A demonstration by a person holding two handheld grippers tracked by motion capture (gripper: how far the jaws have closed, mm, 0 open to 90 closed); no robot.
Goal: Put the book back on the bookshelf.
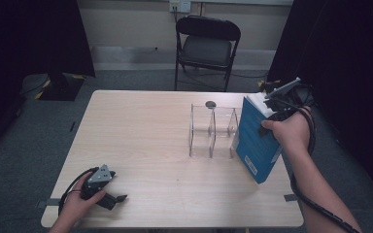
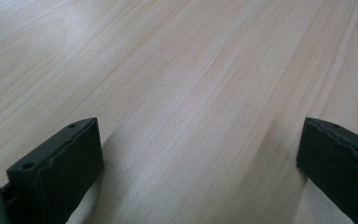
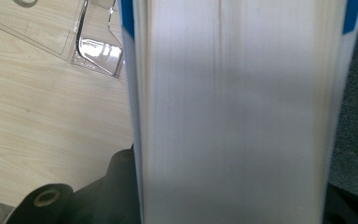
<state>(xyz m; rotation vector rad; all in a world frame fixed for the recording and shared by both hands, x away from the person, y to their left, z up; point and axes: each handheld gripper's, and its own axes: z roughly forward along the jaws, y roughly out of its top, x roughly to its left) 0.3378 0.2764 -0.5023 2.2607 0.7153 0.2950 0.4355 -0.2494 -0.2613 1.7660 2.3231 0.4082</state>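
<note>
Light wood tabletop [image 1: 150,141] on grey carpet, dark curtains at both sides and a black folding chair [image 1: 207,46] behind. The clear rack [image 1: 212,130] sits empty, with the blue book [image 1: 256,141] tilted just right of it, clamped in the right claw [image 1: 272,109]. Left claw [image 1: 110,198] rests wide open near the front-left corner, nothing between its jaws.

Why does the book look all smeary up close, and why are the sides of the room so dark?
In the right gripper view the book sits right at the lens, so its pages go soft. In the high view black curtains swallow the light while the table stays bright. In the left gripper view the fingers cast soft shadows.
</note>
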